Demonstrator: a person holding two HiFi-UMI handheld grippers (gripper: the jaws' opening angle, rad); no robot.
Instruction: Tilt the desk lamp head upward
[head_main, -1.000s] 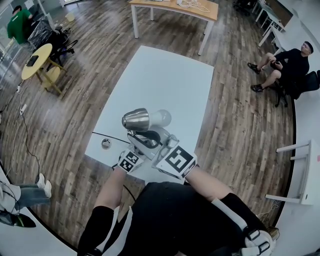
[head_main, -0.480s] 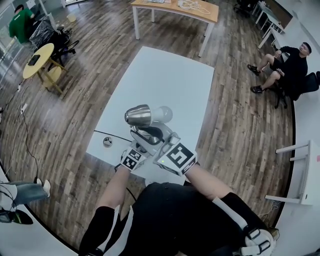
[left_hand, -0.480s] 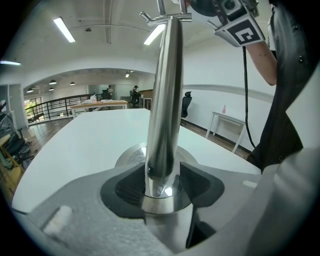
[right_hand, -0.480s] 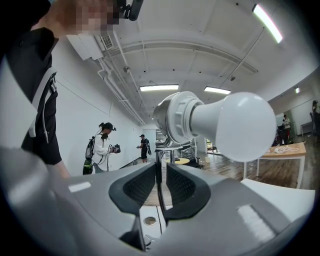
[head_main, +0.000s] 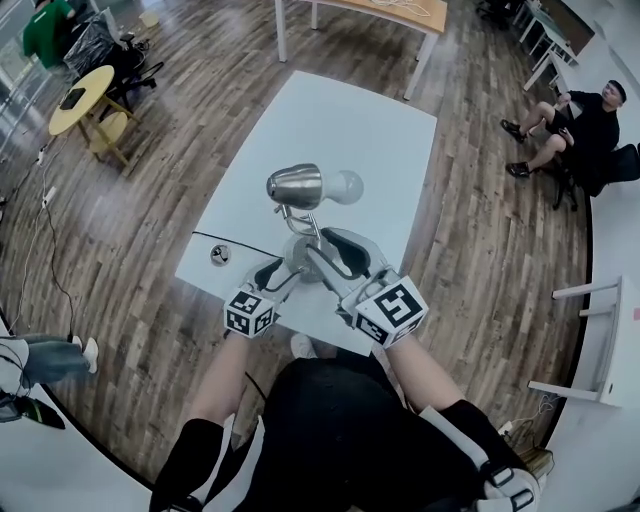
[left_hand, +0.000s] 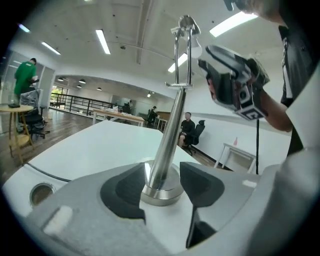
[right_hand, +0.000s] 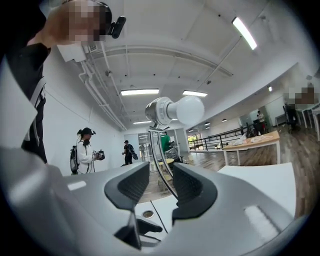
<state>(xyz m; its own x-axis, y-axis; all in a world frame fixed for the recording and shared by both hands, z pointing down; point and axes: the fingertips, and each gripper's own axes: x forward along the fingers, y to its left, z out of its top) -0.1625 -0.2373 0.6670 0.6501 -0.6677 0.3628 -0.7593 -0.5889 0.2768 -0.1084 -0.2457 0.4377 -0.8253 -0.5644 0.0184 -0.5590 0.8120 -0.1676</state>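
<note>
Lamp (head_main: 305, 225) stands near the person's edge of the white counter (head_main: 350, 130). Lamp head (head_main: 297, 186) is at the top of the stem. It lies roughly level, long axis across the head view, metal shade on the person's left and bulb (head_main: 345, 186) pointing right.

Left gripper (left_hand: 162, 182): jaws partly open and straddling the lower pole (left_hand: 167, 135) just above its base collar. A sliver of counter shows beside the right pad, so it looks like a brace rather than a clamp.

Right gripper (right_hand: 162, 175): jaws apart, with the thin twin rods (right_hand: 159, 150) of the upper arm running up between them, closer to the right-hand pad. No squeeze visible, nothing held.

Key relation: the head sits directly above and just beyond the right jaws, up along the rods. The right gripper is the nearer one and the left is down at the base. Judgement: tilting up means raising the bulb end about the joint at the rod tops, with the left gripper steadying the pole.

A black cable (head_main: 225, 240) trails off the counter's left edge, with a small round piece (head_main: 219, 256) beside it.

Room is an open office with wood plank floor (head_main: 150, 200). There's a seated person (head_main: 580, 125) well off to the right and a round yellow table (head_main: 80, 98) at far left.
</note>
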